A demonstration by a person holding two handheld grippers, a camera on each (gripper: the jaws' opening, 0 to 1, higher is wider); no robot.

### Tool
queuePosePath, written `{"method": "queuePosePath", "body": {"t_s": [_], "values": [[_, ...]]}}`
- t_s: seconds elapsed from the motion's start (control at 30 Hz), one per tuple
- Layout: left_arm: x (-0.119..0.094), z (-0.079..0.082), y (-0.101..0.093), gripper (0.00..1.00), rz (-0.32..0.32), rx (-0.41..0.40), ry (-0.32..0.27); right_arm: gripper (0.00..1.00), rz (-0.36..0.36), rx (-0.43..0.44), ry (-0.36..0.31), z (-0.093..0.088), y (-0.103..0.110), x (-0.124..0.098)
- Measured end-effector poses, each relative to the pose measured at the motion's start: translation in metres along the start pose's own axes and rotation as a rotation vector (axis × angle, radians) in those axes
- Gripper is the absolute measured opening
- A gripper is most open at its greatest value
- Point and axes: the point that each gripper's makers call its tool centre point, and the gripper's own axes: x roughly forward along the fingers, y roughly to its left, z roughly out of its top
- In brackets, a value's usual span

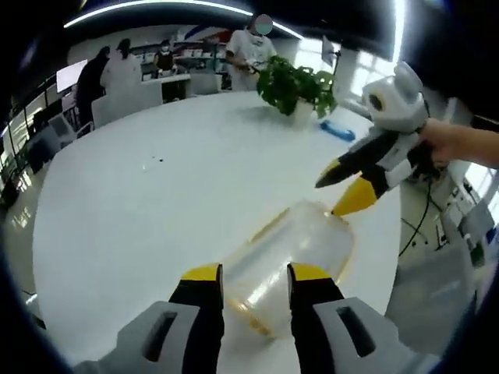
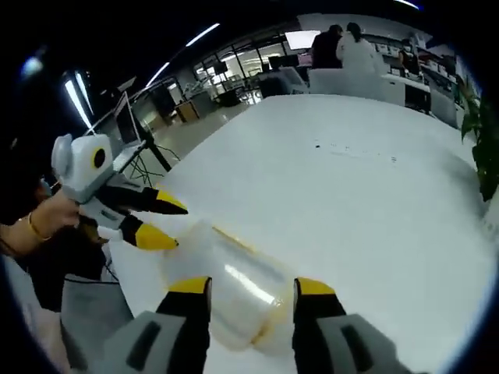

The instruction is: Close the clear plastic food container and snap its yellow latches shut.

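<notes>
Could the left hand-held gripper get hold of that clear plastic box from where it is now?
Probably yes. The left hand-held gripper is open, and the clear plastic food container with yellow trim lies just ahead between its jaws on the white table, nothing between. The right hand-held gripper hovers at the far end.

White round table in an office, potted plant, ceiling strip lights.

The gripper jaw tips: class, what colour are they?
Yellow tips on black jaws, clearest on the left gripper in the left gripper view.
</notes>
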Motion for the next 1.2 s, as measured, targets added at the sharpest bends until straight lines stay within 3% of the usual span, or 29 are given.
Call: {"method": "queuePosePath", "body": {"t_s": [0.2,0.33,0.7,0.93,1.2], "values": [[0.01,-0.008,-0.019,0.3,-0.054,0.079,0.026,0.36,0.061,-0.037,0.024,0.001,0.021,0.016],[0.018,-0.013,-0.016,0.29,-0.011,0.122,0.05,0.36,0.084,-0.053,0.038,0.0,0.028,0.028],[0.021,-0.006,-0.043,0.38,-0.105,0.236,-0.002,0.37,0.101,-0.16,0.067,0.015,0.031,0.045],[0.024,-0.013,-0.052,0.44,-0.135,0.369,0.018,0.39,0.148,-0.285,0.162,0.017,0.031,0.057],[0.028,-0.013,-0.066,0.39,-0.15,0.44,-0.009,0.41,0.234,-0.454,0.377,0.001,0.027,0.067]]}}
